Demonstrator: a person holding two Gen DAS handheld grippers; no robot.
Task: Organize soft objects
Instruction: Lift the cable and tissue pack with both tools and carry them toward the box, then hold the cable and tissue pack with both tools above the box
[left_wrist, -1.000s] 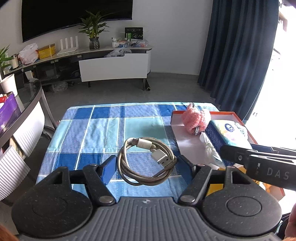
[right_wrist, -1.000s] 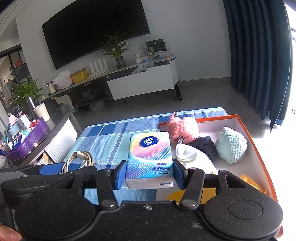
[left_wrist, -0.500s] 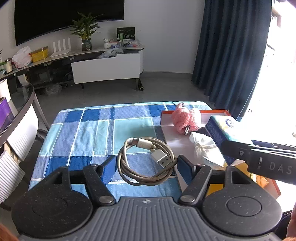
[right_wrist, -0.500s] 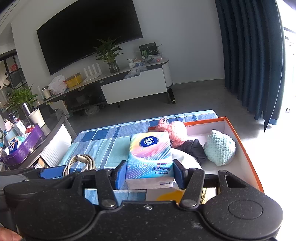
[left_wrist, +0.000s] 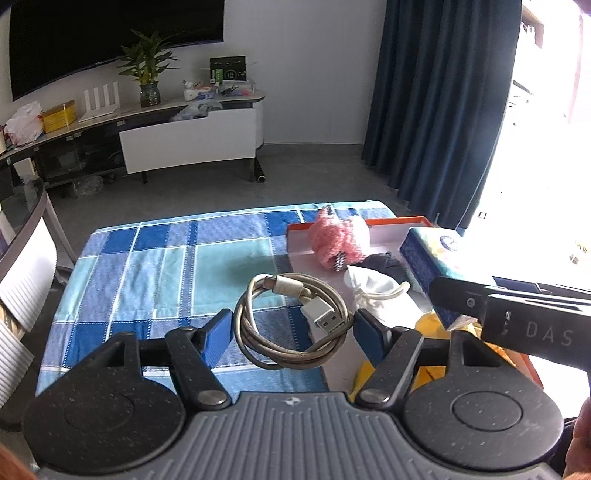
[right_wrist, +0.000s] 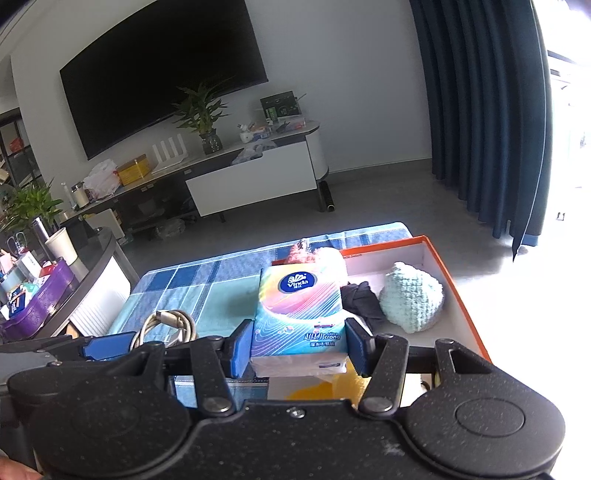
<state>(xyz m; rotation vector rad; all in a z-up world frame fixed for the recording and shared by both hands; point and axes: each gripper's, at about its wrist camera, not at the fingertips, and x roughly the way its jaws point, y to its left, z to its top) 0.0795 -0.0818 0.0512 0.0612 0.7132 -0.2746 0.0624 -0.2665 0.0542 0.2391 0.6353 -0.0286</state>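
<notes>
Blue checked cloth (left_wrist: 155, 273) covered the table in the left wrist view. At its right edge sat an orange-rimmed box (left_wrist: 399, 221) holding a pink fluffy item (left_wrist: 338, 240), a dark cloth (left_wrist: 382, 263) and a white pouch (left_wrist: 373, 288). The left gripper (left_wrist: 293, 332) carried a coiled USB cable (left_wrist: 291, 319), its fingers pressed against the coil's sides.

The right wrist view added a mint knitted item (right_wrist: 410, 301) in the box (right_wrist: 458, 288), unseen from the left. The right gripper (right_wrist: 299, 349) had its fingers clamped on a tissue pack (right_wrist: 301, 314) above the box's near-left portion.
</notes>
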